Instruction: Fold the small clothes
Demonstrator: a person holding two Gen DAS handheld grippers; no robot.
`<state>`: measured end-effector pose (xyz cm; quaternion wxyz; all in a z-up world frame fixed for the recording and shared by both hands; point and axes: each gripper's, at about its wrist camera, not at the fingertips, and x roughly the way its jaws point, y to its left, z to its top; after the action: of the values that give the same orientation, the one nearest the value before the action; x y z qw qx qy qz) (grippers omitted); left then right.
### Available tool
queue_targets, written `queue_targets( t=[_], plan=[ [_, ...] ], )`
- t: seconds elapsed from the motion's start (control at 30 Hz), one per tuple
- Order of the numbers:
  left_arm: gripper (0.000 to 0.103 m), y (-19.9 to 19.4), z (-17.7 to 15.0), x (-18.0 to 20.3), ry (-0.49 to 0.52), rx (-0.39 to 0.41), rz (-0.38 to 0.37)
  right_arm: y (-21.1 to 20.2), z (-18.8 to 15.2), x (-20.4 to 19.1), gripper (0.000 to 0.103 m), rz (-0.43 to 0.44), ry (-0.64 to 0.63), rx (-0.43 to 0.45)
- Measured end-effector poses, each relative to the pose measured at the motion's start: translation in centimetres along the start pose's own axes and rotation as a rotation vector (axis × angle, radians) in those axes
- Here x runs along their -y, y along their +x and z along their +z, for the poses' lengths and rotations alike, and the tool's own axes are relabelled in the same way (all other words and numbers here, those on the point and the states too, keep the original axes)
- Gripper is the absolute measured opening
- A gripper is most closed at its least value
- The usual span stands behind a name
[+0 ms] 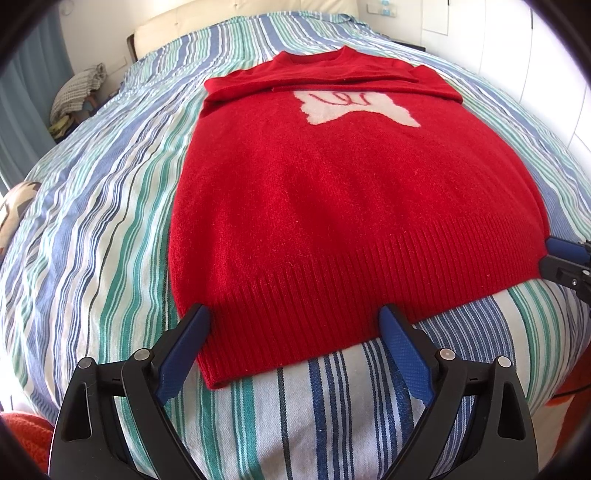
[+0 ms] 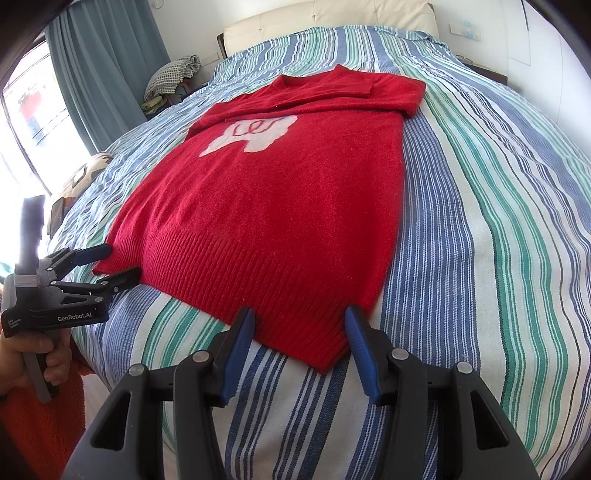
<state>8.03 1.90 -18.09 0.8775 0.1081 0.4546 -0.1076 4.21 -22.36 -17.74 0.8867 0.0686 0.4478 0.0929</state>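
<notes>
A red knit sweater (image 1: 332,192) with a white motif lies flat on the striped bed, both sleeves folded across its chest; it also shows in the right wrist view (image 2: 280,199). My left gripper (image 1: 295,321) is open, its blue fingers straddling the ribbed hem at the near left corner. It also shows in the right wrist view (image 2: 114,264), open at that corner. My right gripper (image 2: 299,325) is open, its fingers straddling the hem's near right corner. It appears at the right edge of the left wrist view (image 1: 565,258).
The striped bedspread (image 2: 480,221) covers the whole bed. A cream headboard (image 2: 332,18) stands at the far end. A checked cloth pile (image 2: 170,77) sits by the blue curtain at the far left. Orange fabric (image 2: 40,424) lies at the near left edge.
</notes>
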Motion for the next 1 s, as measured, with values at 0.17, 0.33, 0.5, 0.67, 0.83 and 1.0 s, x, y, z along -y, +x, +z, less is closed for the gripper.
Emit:
queue_targets(
  t=[0.17,0.33,0.5,0.67,0.83,1.0],
  plan=[
    [0.094,0.00,-0.02,0.01,0.000,0.000,0.000,-0.01,-0.01,-0.03,0.052,0.000,0.000,0.000],
    [0.095,-0.01,-0.04,0.03,0.000,0.000,0.000,-0.02,-0.02,-0.05,0.052,-0.001,0.001,0.000],
    [0.097,0.02,-0.02,-0.03,-0.001,-0.002,0.003,-0.02,-0.02,-0.06,0.052,-0.001,0.001,0.000],
    [0.100,0.23,0.06,-0.38,-0.011,-0.010,0.002,-0.03,-0.02,-0.07,0.053,-0.001,0.000,0.000],
    [0.100,0.29,0.09,-0.41,-0.011,-0.010,0.002,-0.04,-0.03,-0.10,0.053,-0.001,0.000,0.000],
    [0.100,-0.08,0.12,-0.85,-0.033,-0.001,-0.023,-0.25,-0.01,-0.24,0.058,0.008,-0.005,-0.005]
  ],
)
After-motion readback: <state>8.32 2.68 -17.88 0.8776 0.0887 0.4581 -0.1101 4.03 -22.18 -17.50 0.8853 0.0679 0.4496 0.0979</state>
